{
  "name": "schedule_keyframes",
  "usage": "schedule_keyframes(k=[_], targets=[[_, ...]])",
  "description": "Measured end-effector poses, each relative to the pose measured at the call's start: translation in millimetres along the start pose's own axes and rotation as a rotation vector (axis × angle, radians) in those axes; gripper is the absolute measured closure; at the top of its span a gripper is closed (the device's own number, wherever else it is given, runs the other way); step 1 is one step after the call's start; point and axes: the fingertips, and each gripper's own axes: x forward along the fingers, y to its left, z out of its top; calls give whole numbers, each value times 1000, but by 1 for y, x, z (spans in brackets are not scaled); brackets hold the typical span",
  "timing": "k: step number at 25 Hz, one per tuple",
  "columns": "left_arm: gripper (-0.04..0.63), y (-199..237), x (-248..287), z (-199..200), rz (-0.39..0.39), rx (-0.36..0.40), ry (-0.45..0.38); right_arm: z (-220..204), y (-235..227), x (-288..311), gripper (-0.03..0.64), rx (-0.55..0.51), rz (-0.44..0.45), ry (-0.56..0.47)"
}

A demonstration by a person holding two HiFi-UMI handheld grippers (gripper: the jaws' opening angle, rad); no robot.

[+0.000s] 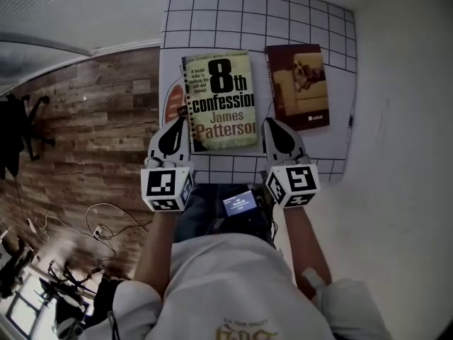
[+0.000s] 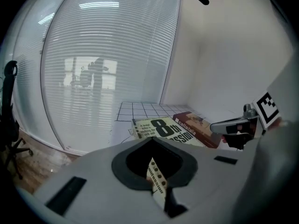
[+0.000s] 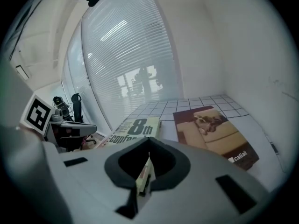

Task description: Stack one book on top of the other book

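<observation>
Two books lie side by side on the white gridded table (image 1: 212, 9). The yellow-green paperback (image 1: 219, 101) (image 2: 156, 127) (image 3: 135, 129) is on the left. The dark red book (image 1: 297, 87) (image 2: 198, 129) (image 3: 212, 132), with a dog on a sofa on its cover, is on the right. My left gripper (image 1: 182, 119) (image 2: 156, 178) hovers shut and empty over the paperback's near left corner. My right gripper (image 1: 270, 124) (image 3: 144, 175) hangs shut and empty between the two books at their near edge. Each gripper shows in the other's view.
An orange-brown object (image 1: 172, 99) sits at the table's left edge beside the paperback. A small dark item (image 1: 351, 122) lies at the right edge by the white wall. Wooden floor (image 1: 85, 133) and an office chair (image 1: 25, 126) are to the left; blinds stand behind the table.
</observation>
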Motion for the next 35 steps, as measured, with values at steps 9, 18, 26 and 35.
schedule_keyframes(k=[9,18,26,35], targets=[[591,7,10,-19,11,-15,54,-18,-1,18,609,21,34,55],[470,2,22,-37,-62,-95,117,-35,9,36,444,78,98,118],[377,-3,30,-46,-125,-233,137,-40,19,49,322,122,147,148],[365,-3,35,-57,-131,-264,188,-46,22,56,290,145,162,171]])
